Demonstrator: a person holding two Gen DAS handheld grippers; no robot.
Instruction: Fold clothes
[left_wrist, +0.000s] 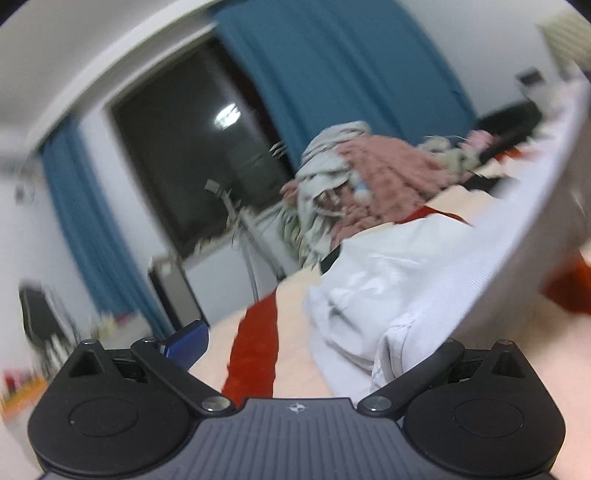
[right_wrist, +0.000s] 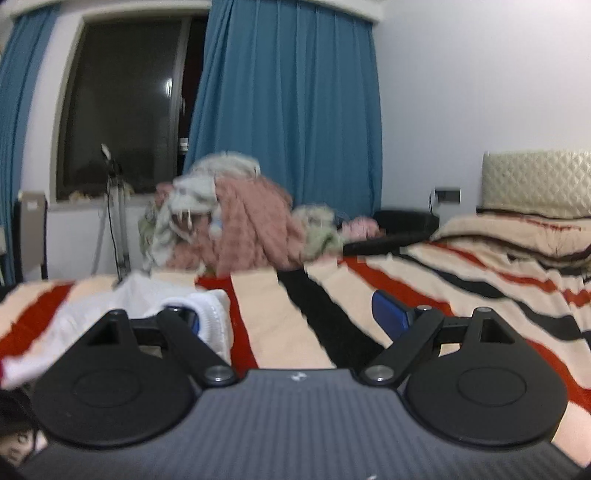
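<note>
We see our left gripper (left_wrist: 295, 343) tilted and low over the bed, its jaws spread wide with one blue finger (left_wrist: 184, 341) showing at the left and the other hidden behind the white garment (left_wrist: 373, 284), which lies crumpled on the striped blanket (left_wrist: 255, 354) and rises in a broad fold toward the right of that view; we cannot tell whether the hidden finger touches the cloth, and the wide gap between the jaws holds only loose fabric and blanket. From the right wrist camera we find our right gripper (right_wrist: 291, 314) level and also wide open, nothing clamped, its right blue finger (right_wrist: 389, 312) standing over a black stripe of the blanket (right_wrist: 295, 317), while its left finger (right_wrist: 192, 317) is partly covered by the ribbed edge of the same white garment (right_wrist: 147, 295), which lies at the left of that view just beside the bed's near edge. Farther back on the bed we see a heap of clothes (right_wrist: 240, 221), pink and pale grey-green pieces tumbled together, in front of the blue curtain (right_wrist: 291, 110) and the dark window (right_wrist: 125, 110). The padded headboard (right_wrist: 535, 181) stands at the far right, against the white wall
</note>
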